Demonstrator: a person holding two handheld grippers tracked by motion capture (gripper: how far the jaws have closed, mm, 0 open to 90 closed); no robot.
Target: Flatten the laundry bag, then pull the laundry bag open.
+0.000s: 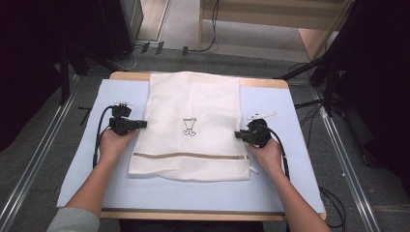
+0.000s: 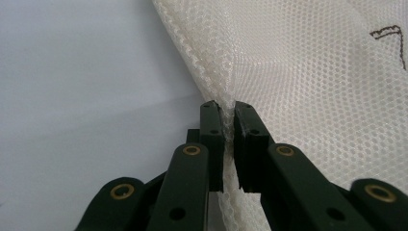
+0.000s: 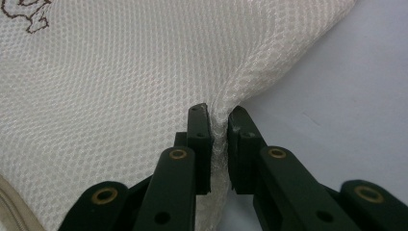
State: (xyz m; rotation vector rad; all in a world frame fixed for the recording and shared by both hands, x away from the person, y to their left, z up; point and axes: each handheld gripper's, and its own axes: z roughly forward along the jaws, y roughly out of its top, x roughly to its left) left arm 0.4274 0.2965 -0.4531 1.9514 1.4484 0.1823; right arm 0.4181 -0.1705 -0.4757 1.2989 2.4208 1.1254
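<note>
A white mesh laundry bag (image 1: 193, 128) lies flat in the middle of the high view, on a pale blue surface (image 1: 87, 174) that runs from the lower left to the lower right of the frame. The bag is roughly rectangular, its far end reaching the top edge of the surface, and its fabric is a fine honeycomb net, slightly translucent and cream-white. A small dark outline emblem (image 1: 189, 127) sits near its centre, and a tan zipper (image 1: 191, 155) runs straight across its lower part, with a white pull tab (image 1: 253, 169) poking out at the lower right corner. The left gripper (image 1: 144, 123) sits at the bag's left edge, mid-frame, and the right gripper (image 1: 237, 134) at its right edge. In the left gripper view, the fingers (image 2: 211, 130) are nearly together, pinching a ridge of the mesh edge that gathers into folds rising toward the top of the frame. In the right gripper view, the fingers (image 3: 198, 127) are likewise almost closed on a pinched fold of the mesh border, the net bunching upward from between them.
</note>
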